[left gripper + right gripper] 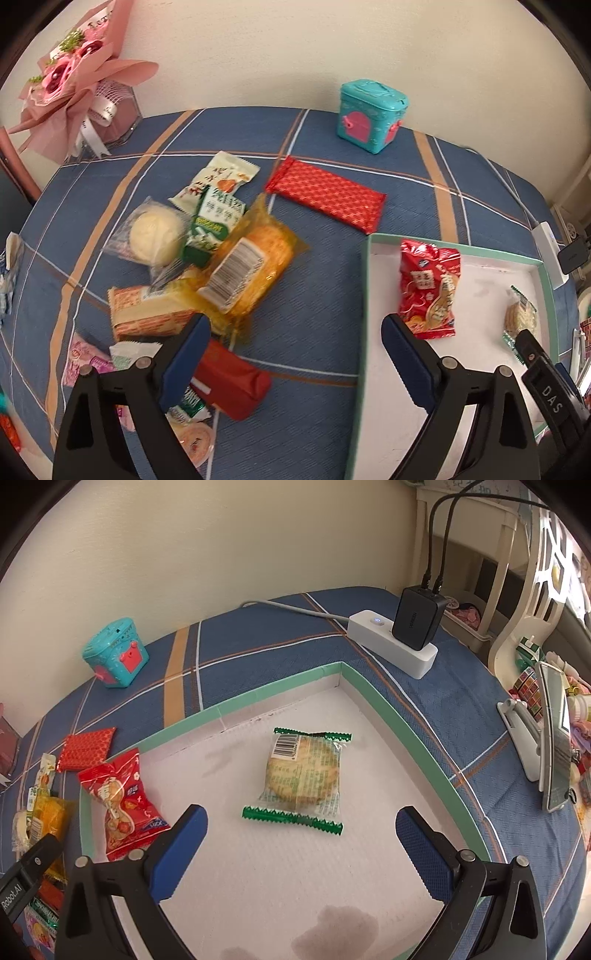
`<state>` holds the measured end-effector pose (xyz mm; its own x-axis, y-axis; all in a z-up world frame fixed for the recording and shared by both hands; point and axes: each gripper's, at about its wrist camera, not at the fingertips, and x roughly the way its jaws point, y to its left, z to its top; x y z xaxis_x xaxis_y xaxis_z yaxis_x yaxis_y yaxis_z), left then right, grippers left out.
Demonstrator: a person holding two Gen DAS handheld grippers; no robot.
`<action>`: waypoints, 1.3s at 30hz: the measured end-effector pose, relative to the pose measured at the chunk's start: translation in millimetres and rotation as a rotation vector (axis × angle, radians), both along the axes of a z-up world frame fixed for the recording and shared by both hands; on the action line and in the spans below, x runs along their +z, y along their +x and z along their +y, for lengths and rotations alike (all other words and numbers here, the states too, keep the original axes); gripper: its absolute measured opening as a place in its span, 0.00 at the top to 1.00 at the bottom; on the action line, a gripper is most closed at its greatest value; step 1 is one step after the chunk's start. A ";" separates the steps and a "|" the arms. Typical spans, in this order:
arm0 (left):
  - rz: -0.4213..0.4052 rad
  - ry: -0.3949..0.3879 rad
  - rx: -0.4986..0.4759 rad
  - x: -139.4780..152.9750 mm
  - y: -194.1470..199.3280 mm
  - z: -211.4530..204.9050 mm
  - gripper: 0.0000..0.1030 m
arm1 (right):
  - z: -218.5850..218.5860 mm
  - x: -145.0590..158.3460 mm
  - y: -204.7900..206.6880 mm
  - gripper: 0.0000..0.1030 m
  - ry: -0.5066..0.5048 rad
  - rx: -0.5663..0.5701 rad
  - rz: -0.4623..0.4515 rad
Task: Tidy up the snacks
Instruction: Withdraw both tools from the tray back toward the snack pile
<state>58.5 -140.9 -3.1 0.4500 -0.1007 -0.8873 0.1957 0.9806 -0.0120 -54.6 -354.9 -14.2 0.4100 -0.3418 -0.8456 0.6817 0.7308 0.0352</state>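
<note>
A white tray with a green rim (pixel 458 245) (pixel 369 694) lies on the blue plaid cloth. In it lie a red snack bag (pixel 430 288) (pixel 120 805) and a green-edged biscuit pack (pixel 303 775) (pixel 519 317). A pile of loose snacks lies left of the tray: a yellow cake pack (pixel 247 273), a white bun (pixel 157 234), a red patterned packet (pixel 327 192), a red box (pixel 231 380). My left gripper (pixel 295 336) is open and empty, over the cloth between pile and tray. My right gripper (pixel 301 830) is open and empty, just short of the biscuit pack.
A teal toy box (pixel 371 116) (pixel 114 651) stands at the back. A pink bouquet (pixel 70 81) stands far left. A white power strip with a black charger (pixel 400 638) sits behind the tray. A phone on a stand (pixel 550 734) is at the right.
</note>
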 end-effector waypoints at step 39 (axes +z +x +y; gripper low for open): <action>0.015 -0.041 0.258 29.6 -39.8 159.7 0.09 | 135.9 8.9 -13.9 0.00 0.234 0.334 -0.030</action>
<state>18.7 18.8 26.5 0.4521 -0.0204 -0.8917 -0.0612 0.9967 -0.0539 -68.6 -219.0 -5.3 0.4914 0.0141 -0.8708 0.4048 0.8816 0.2427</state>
